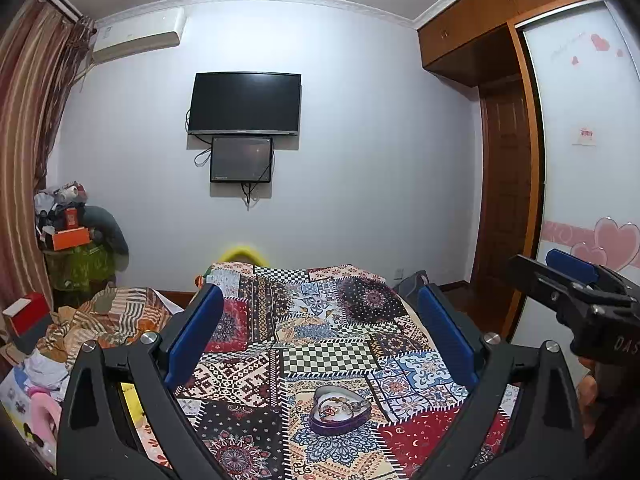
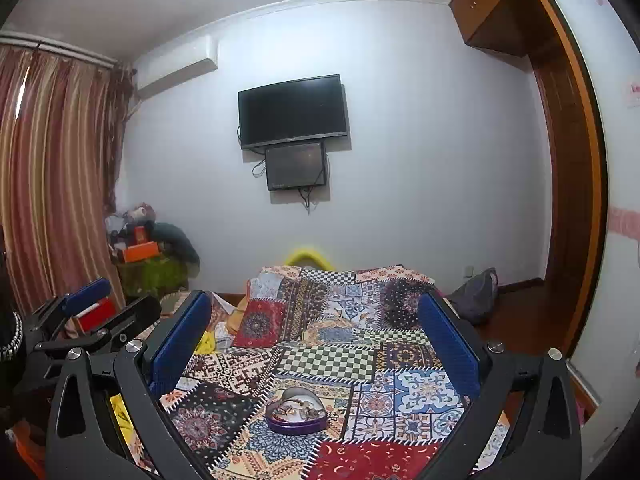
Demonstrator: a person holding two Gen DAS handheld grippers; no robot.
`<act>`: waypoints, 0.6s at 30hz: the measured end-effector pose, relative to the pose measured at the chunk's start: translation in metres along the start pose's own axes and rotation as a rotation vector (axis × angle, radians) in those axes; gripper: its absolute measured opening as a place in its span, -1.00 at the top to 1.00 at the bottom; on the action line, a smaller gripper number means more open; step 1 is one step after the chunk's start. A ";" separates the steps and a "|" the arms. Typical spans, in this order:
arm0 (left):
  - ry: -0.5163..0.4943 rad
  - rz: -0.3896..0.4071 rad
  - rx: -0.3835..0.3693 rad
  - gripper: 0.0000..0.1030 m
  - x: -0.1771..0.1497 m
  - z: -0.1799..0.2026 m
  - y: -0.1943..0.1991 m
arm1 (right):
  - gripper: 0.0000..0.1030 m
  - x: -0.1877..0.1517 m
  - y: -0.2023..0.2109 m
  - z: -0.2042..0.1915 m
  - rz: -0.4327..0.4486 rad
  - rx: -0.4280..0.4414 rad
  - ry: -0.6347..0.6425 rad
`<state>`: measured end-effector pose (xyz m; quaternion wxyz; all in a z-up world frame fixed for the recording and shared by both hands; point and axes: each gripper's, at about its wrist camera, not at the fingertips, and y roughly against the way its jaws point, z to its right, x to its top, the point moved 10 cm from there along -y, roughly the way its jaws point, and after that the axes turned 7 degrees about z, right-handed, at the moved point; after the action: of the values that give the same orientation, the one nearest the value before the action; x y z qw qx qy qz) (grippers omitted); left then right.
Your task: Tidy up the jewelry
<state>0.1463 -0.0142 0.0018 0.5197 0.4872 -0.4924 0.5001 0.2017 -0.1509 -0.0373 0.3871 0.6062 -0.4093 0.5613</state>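
Left gripper (image 1: 320, 332) and right gripper (image 2: 314, 336): fingers wide apart, empty, above heart-shaped jewelry tin (image 1: 340, 410) on patchwork bedspread (image 1: 328, 356).

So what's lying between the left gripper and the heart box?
Nothing but bare patchwork quilt. In the left wrist view the left gripper is open above the heart box, with only bedspread between.

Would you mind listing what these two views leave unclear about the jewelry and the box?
- Jewelry pieces in the heart-shaped box: too small to tell apart, both views.
- Box's lid: not seen.
- Patchwork cloth: near corners hidden behind right gripper and left gripper frames.
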 end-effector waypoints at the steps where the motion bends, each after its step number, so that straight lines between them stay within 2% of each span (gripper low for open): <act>1: 0.006 -0.002 -0.003 -0.90 0.000 0.000 -0.001 | -0.99 0.000 0.000 -0.001 0.001 0.001 0.004; 18: 0.019 -0.006 0.003 -0.91 -0.003 -0.004 0.001 | -0.99 -0.003 0.003 -0.001 -0.002 0.012 0.019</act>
<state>0.1457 -0.0107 -0.0012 0.5252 0.4847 -0.4854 0.5036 0.1986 -0.1508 -0.0398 0.3878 0.6038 -0.4017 0.5690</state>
